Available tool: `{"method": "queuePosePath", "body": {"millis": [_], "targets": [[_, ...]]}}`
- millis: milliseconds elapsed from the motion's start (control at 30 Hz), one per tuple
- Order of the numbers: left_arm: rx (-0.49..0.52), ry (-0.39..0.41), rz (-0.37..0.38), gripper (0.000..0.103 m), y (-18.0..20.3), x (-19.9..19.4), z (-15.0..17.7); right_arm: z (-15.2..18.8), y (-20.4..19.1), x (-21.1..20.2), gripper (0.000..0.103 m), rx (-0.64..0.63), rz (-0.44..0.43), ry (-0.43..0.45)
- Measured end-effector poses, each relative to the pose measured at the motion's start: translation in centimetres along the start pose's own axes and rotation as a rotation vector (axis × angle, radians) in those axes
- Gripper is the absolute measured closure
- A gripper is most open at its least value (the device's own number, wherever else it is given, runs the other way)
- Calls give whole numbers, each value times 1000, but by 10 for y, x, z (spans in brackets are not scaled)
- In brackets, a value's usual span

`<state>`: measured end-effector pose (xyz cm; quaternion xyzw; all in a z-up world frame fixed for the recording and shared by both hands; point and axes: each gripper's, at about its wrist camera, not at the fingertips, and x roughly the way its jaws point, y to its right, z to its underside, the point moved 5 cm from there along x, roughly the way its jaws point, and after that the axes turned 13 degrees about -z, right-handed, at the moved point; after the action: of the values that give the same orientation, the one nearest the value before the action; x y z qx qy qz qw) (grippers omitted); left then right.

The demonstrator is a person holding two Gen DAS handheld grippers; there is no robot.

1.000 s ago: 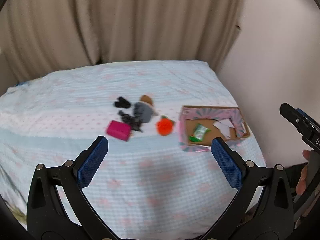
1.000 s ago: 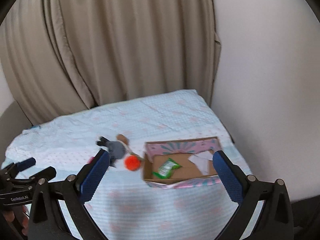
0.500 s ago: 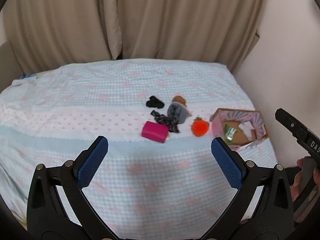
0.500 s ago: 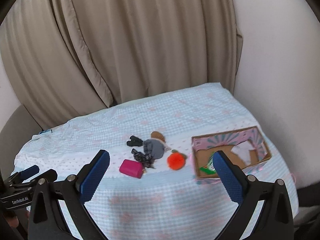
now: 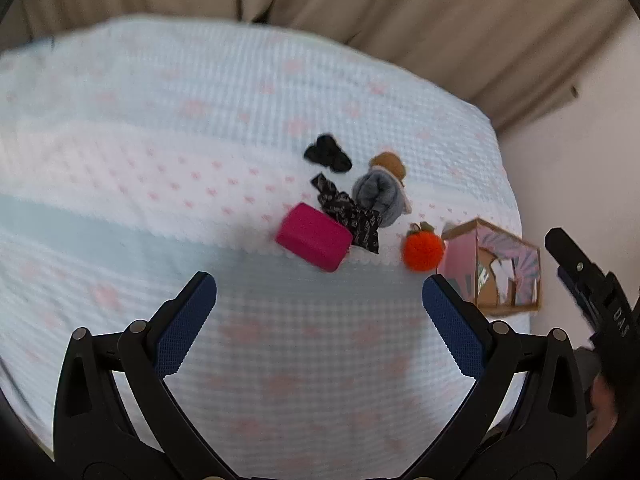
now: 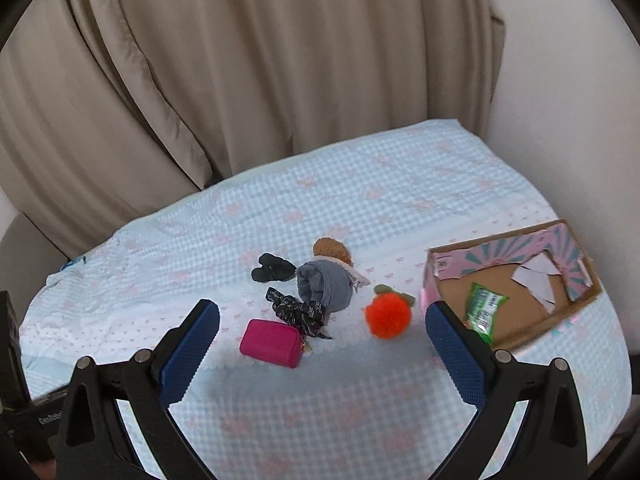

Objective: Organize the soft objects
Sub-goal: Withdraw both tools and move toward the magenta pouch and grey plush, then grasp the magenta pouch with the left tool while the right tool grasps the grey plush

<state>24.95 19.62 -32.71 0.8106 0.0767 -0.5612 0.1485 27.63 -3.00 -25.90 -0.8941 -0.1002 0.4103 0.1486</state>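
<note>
Blue-padded fingers of the left gripper (image 5: pixel 319 312) and the right gripper (image 6: pixel 322 340) stand wide apart, both empty, above a pale blue checked bedspread (image 6: pixel 360 408). Letters "DAS" show on the right gripper's black body at the left view's edge. Ahead lie a magenta zip pouch (image 6: pixel 272 343), a black patterned scrunchie (image 6: pixel 298 314), a grey plush doll (image 6: pixel 328 286), an orange pompom fruit (image 6: pixel 388 316), then a pink cardboard box (image 6: pixel 516 292) holding a green packet (image 6: pixel 482 310)

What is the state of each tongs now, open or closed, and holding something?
Left tongs: open, holding nothing, above the bed.
Right tongs: open, holding nothing, above the bed.
</note>
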Motion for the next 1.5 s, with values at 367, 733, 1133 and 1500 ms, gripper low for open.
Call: {"method": "queuePosePath", "body": {"millis": [367,733,1133,1500], "targets": [[-308,-217,16,0,20,147,-22,-3,47,139,0,63,-85,-158],[-551,-302,-39,1,21,253,-23,12,79,237,0,200,-142,-244],[-625,-280,-118,5,26,278,-14,29,93,300,4,279,-132,-342],[-505,-265,-205,36,36,275,-7,32,97,302,38,253,-115,-344]]}}
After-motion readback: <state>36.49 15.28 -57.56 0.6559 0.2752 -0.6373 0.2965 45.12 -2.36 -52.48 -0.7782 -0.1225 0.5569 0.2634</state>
